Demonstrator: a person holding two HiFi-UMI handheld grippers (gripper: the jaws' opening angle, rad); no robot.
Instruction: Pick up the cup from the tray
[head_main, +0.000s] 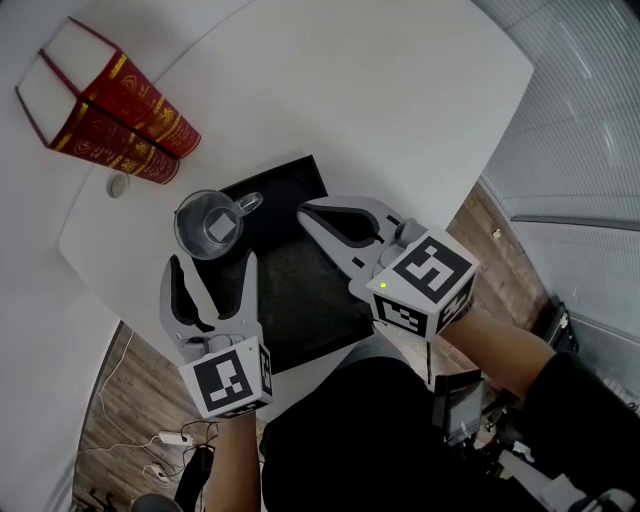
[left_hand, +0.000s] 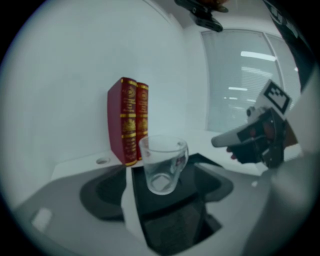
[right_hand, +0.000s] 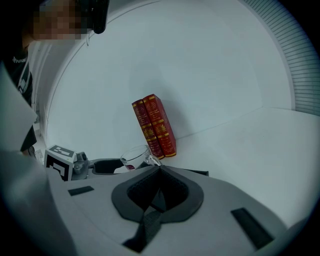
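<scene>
A clear glass cup (head_main: 210, 225) with a handle stands upright on the far left corner of the black tray (head_main: 300, 300). My left gripper (head_main: 213, 262) is open just short of the cup, a fingertip on either side of its near rim and neither pad pressing on it. In the left gripper view the cup (left_hand: 162, 162) sits right ahead between the spread jaws of the left gripper (left_hand: 160, 169). My right gripper (head_main: 304, 210) hovers over the tray's far edge, to the right of the cup, and is shut with nothing between its jaws. The right gripper view shows that gripper (right_hand: 160, 168) closed and the cup (right_hand: 136, 157) just beyond it.
Two red books (head_main: 120, 105) lie on the white table (head_main: 380, 100) beyond the cup, with a small round disc (head_main: 118, 185) next to them. The table's rounded edge runs close along the tray's left and near sides. Cables (head_main: 165, 440) lie on the wooden floor below.
</scene>
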